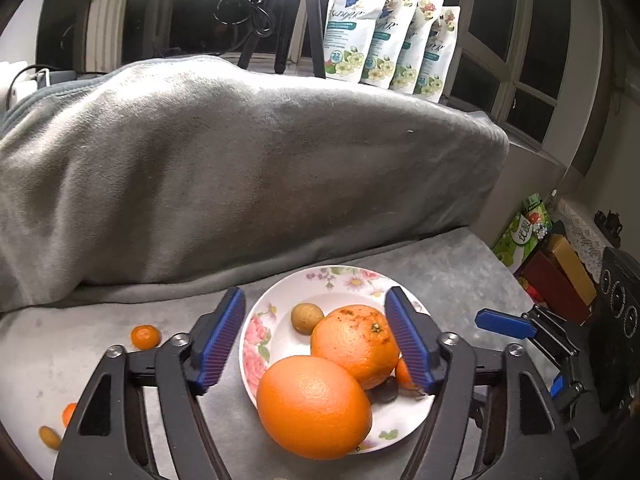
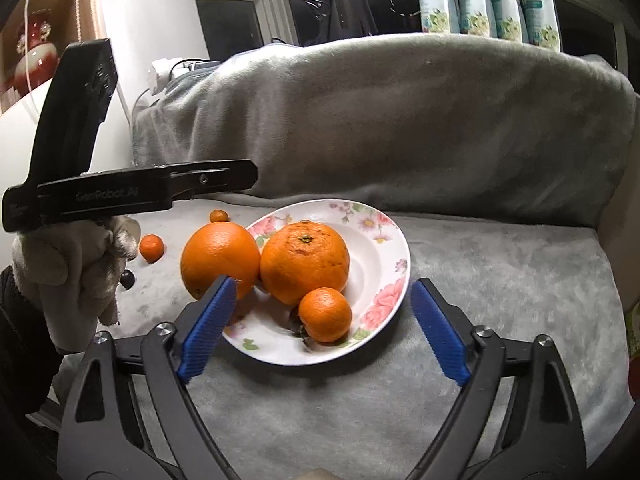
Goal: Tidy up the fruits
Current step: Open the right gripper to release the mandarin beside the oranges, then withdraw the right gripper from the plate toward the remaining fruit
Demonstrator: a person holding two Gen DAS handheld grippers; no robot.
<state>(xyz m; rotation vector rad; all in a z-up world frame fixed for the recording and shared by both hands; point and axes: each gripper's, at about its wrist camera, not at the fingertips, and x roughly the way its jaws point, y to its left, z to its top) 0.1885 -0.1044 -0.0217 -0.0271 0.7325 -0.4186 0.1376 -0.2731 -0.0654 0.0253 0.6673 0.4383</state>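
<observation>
A white floral plate (image 1: 280, 320) (image 2: 380, 256) sits on the grey cloth. It holds a smooth orange (image 1: 314, 406) (image 2: 220, 260) on its rim, a rough orange (image 1: 354, 344) (image 2: 305, 262), a small mandarin (image 2: 325, 314) (image 1: 404, 374), a brown longan (image 1: 307, 319) and a dark fruit (image 1: 384, 390). My left gripper (image 1: 320, 340) is open above the plate, its fingers either side of the oranges. My right gripper (image 2: 322, 320) is open and empty, low in front of the plate. Its blue finger (image 1: 504, 326) shows at the plate's right in the left wrist view.
Loose small fruits lie on the cloth: a mandarin (image 1: 146, 337) (image 2: 152, 247), another small orange one (image 2: 219, 216), one at the left edge (image 1: 70, 414), a brown fruit (image 1: 50, 437) and a dark one (image 2: 128, 279). A grey blanket mound (image 1: 240, 168) rises behind. Boxes (image 1: 560, 272) stand right.
</observation>
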